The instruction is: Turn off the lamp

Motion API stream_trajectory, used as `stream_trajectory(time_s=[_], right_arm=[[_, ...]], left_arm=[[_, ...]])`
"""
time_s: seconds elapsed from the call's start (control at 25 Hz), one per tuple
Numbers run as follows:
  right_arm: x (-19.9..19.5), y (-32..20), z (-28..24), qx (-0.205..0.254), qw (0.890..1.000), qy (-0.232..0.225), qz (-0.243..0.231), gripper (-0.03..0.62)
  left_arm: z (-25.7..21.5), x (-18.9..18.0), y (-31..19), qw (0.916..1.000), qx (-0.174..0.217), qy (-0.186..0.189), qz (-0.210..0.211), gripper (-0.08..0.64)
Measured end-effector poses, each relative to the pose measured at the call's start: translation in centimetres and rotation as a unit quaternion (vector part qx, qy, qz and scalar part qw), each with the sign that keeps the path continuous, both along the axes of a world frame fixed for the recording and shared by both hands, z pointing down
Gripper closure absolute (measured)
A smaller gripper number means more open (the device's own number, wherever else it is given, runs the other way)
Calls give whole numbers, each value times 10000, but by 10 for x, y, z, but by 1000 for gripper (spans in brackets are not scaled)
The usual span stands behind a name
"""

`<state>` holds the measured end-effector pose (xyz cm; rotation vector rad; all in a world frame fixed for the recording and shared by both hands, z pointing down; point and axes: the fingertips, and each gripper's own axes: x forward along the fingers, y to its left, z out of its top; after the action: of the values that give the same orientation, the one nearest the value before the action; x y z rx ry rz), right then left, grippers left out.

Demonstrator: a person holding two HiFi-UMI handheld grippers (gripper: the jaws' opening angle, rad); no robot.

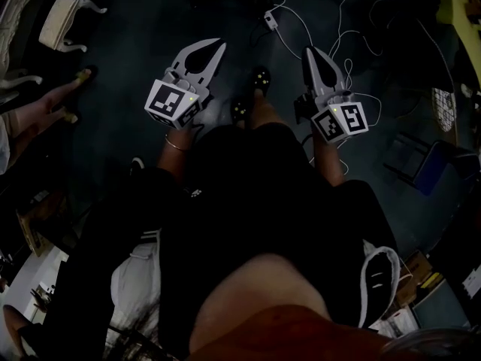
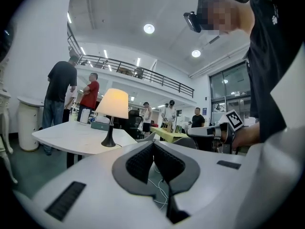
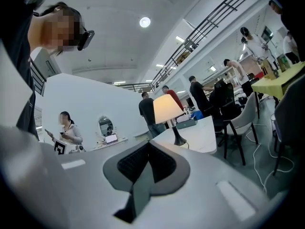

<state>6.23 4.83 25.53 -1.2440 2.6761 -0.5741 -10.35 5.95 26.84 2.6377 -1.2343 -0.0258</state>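
Head view is dark and looks down at the floor [image 1: 135,43] only. L gripper [image 1: 216,46] and R gripper [image 1: 310,53] are held out level, apart from each other, either side of the person's dark shoes [image 1: 260,77]. White cables [image 1: 301,28] lie on the floor beyond. The lamp shows only in the two gripper views.

L gripper view: lamp [image 2: 112,109] is lit, w/ cream shade and dark stem & foot. It stands upright on a white table [image 2: 62,136], left of the jaws and well apart from them. A teal box [image 2: 101,125] sits just behind it. L jaws: tips meet, nothing btwn them; floor cables show thru the gap behind the tips. R gripper also shows at right, in the person's hand.

R gripper view: same lamp [image 3: 167,109] near the table's edge, seen just above the jaw tips but well beyond them. R jaws are closed and empty.

Gripper views alone show the bkgd: people [image 2: 59,94] standing round the tables, and a mezzanine railing [image 2: 138,73] above.
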Motion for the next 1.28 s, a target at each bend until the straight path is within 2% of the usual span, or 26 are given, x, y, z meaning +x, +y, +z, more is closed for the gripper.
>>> stream_trajectory(time_s=[0.32, 0.6, 0.88, 1.04, 1.2, 1.28], right_arm=[[-16, -56, 8, -8, 9996, 6, -295, 591], [-11, -104, 17, -43, 9987, 95, -505, 591], [0, -144, 41, -138, 9969, 256, -736, 591], [-10, -160, 63, -306, 9942, 468, -919, 591], [-20, -167, 83, -469, 9924, 656, -925, 589], [-25, -172, 94, -551, 9925, 682, -855, 588]], left_arm=[[7, -10, -37, 9995, 38, -193, -243, 552], [10, -3, -85, 9986, -168, -166, -472, 553], [10, 21, -132, 9988, 41, -213, -440, 553], [21, 23, -143, 9982, -36, -408, -443, 552], [40, 20, -145, 9988, -207, -162, -421, 552], [48, 18, -148, 9988, -270, -198, -350, 552]])
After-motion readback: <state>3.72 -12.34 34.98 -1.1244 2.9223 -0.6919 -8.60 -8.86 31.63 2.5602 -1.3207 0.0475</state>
